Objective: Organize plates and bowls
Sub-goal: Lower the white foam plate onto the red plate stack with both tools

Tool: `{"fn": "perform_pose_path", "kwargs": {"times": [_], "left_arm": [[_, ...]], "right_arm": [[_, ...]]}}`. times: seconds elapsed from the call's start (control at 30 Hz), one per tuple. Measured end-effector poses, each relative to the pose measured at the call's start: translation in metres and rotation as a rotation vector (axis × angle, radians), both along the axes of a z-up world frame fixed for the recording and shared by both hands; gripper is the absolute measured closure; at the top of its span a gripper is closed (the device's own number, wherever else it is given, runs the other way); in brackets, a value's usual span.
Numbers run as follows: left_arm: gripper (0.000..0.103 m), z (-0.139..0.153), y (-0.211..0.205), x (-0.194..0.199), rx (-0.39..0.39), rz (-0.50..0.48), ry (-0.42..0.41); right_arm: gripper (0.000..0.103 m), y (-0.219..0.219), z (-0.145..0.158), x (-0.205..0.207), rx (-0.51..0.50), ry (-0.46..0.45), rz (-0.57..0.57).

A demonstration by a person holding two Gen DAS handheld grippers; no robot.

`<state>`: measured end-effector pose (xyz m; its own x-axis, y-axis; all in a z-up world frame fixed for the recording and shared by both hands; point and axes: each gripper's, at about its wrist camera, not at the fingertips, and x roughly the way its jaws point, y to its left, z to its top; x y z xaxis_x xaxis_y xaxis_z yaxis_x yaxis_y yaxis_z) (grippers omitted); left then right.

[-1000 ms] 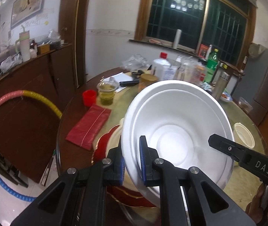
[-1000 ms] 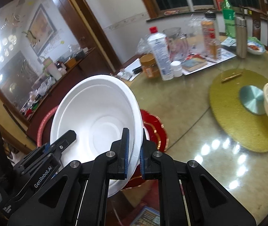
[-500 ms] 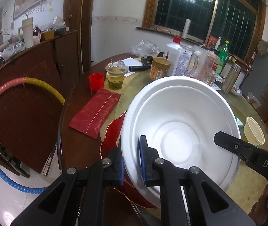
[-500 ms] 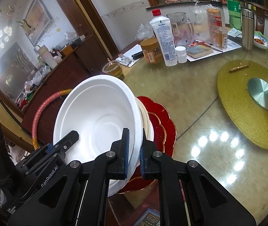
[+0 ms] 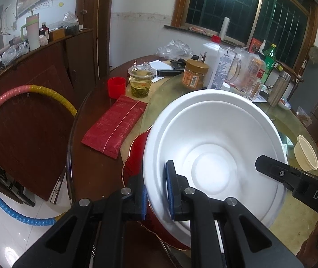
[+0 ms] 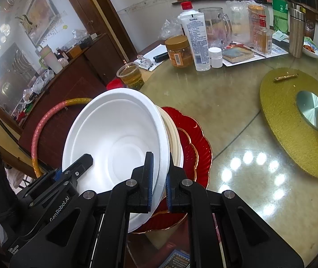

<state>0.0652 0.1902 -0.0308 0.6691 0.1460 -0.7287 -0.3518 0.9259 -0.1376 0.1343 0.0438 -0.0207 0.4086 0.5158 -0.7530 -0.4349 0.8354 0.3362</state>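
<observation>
Left wrist: bowl (image 5: 215, 138) lower than second ago, now just over red plates (image 5: 136, 151), tilted. Left gripper (image 5: 156, 192) and right gripper (image 6: 159, 176) both pinch rim. Stack placement near; release pending.

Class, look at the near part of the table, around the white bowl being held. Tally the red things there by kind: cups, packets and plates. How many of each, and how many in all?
Red cup: 1
Red packet: 1
Red plates, stacked: 2
Total: 4
</observation>
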Motion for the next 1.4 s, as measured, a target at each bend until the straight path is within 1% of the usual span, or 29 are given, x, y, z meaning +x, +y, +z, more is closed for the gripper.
{"fn": "perform_pose_path", "kwargs": {"times": [0.87,1.0,1.13,1.23,1.4], "left_arm": [[0.09,-0.008,0.002,0.001,-0.004,-0.004,0.034],[0.09,-0.007,0.004,0.005,-0.015,-0.035,0.065],[0.09,-0.001,0.006,0.012,0.001,-0.078,0.104],[0.09,-0.001,0.006,0.015,0.012,-0.091,0.12],[0.09,-0.006,0.01,0.02,-0.017,-0.097,0.14]], "right_arm": [[0.094,0.004,-0.01,0.001,-0.013,0.027,0.007],[0.094,0.005,-0.009,0.0,-0.026,0.036,0.007],[0.093,0.002,-0.01,0.002,-0.002,0.083,0.014],[0.093,0.003,-0.01,0.004,0.001,0.095,0.013],[0.092,0.004,-0.013,0.005,-0.002,0.112,0.015]]}}
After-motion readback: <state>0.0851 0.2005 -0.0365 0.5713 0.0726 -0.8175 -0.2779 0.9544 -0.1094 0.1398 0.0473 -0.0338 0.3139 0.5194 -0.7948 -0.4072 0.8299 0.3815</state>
